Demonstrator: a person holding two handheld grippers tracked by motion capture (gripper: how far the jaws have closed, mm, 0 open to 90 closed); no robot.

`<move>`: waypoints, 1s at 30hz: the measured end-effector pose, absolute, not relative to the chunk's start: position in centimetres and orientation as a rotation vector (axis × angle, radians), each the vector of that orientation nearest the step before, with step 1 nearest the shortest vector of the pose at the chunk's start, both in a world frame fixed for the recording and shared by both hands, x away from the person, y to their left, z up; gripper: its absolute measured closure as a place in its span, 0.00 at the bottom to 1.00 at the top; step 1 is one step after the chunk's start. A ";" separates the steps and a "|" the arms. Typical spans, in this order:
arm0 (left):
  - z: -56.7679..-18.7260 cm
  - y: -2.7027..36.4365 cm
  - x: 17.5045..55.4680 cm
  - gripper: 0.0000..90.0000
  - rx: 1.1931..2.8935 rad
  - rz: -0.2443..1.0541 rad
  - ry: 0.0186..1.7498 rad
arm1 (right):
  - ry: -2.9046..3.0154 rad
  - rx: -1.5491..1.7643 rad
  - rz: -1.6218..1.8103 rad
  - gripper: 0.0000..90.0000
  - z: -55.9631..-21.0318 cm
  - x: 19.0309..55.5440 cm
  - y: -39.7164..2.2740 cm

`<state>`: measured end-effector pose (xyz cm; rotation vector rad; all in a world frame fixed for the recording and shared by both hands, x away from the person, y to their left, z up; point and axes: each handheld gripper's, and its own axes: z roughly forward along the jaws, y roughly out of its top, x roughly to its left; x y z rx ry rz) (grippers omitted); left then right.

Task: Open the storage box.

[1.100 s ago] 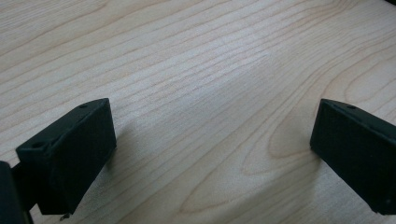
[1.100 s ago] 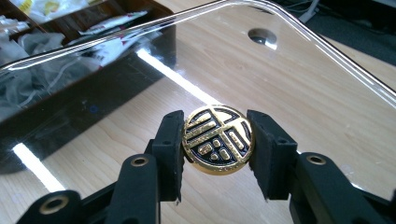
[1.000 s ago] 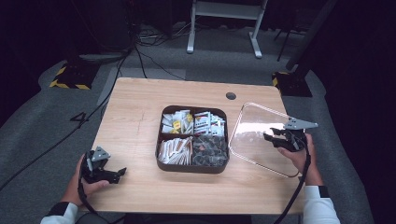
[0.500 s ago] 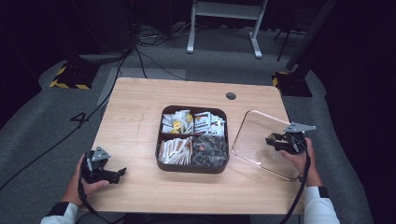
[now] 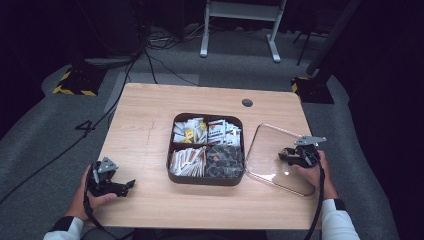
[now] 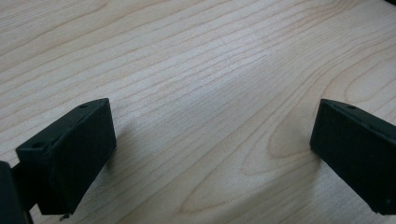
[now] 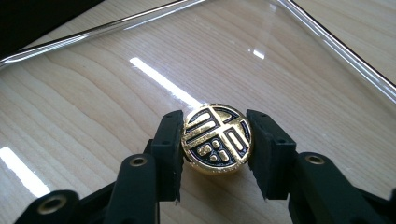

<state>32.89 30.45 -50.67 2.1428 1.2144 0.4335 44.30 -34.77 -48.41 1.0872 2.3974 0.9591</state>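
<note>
- Two grippers are in my hands, one at each side of the table [image 5: 145, 105], and both are near my edge of it.
- Nearest to me on the left, my left gripper [image 5: 129, 186] lies low over the bare wood; in the left gripper view its jaws stand wide apart, with only wood grain between them.
- On the right, my right gripper [image 5: 283, 155] has its jaws pressed on the round gold knob [image 7: 217, 138], one pad on each side of it, as the right gripper view shows.
- That knob carries a black and gold pattern, and it sits in the middle of the clear glass lid [image 5: 267, 150].
- In the high view this lid is on the table just beside the right wall of the dark box [image 5: 205, 180], looking almost flat; I cannot tell if its whole rim touches the wood.
- Farther from me, in the middle of the table, the box is uncovered, with four compartments: white packets [image 5: 187, 161] at near left, dark pieces [image 5: 224, 159] at near right, and mixed small packets [image 5: 207, 131] in the two far ones.
- Beyond the box, a small dark round hole [image 5: 247, 103] is in the tabletop.
</note>
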 end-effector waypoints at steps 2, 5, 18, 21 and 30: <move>-50.7 30.4 32.9 0.00 2.143 0.434 1.214 | 2.403 1.085 0.959 0.66 -48.6 44.3 -34.7; -50.7 30.4 32.9 0.01 2.142 0.434 1.215 | 2.408 1.077 0.964 0.66 -48.7 44.3 -34.5; -50.7 30.5 32.9 0.01 2.141 0.435 1.215 | 2.392 1.109 0.974 0.38 -48.0 44.3 -34.3; -50.7 30.5 32.9 0.01 2.141 0.435 1.214 | 2.376 1.121 1.009 0.35 -47.2 44.1 -34.0; -50.7 30.5 32.9 0.01 2.141 0.434 1.214 | 2.337 1.091 1.086 0.33 -45.3 43.7 -32.7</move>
